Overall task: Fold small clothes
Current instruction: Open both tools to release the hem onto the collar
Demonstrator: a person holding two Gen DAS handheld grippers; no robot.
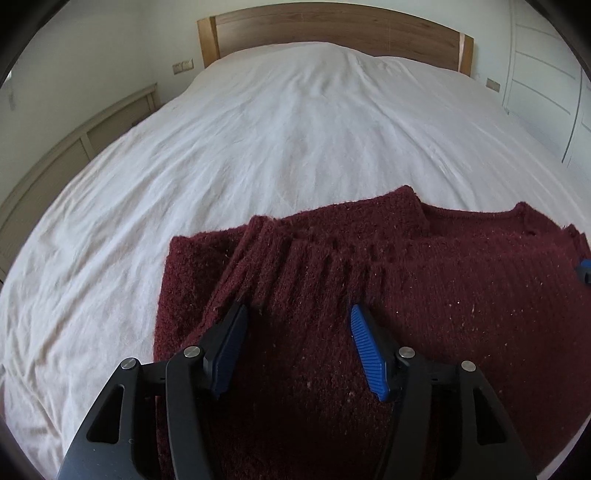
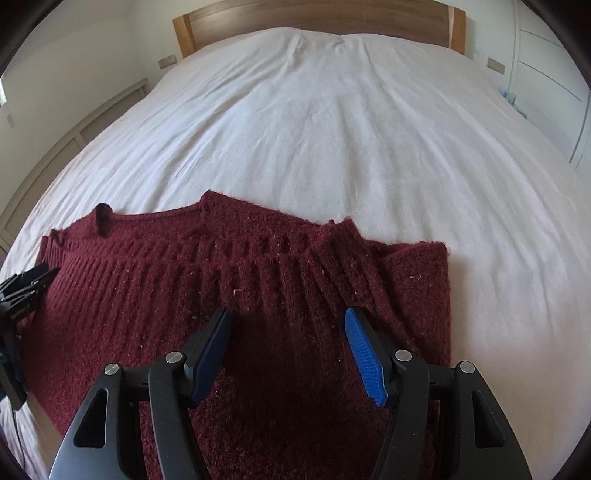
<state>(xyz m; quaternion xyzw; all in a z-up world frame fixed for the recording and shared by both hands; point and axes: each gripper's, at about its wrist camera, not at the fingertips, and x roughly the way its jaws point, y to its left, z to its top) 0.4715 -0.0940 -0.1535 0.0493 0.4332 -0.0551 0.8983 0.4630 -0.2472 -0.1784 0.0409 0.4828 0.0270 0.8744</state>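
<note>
1. You have one bed in front of you, its white sheet wrinkled, with one wooden headboard at the far end.
2. One dark red knitted sweater lies flat on the near part of the bed, partly folded. Its long axis runs side to side across the bed, and its neckline faces the headboard.
3. You hold two grippers. Your left gripper hangs over the sweater's left part with its fingers spread, pinching nothing. Your right gripper hangs over the right part, its fingers likewise spread and empty.
</note>
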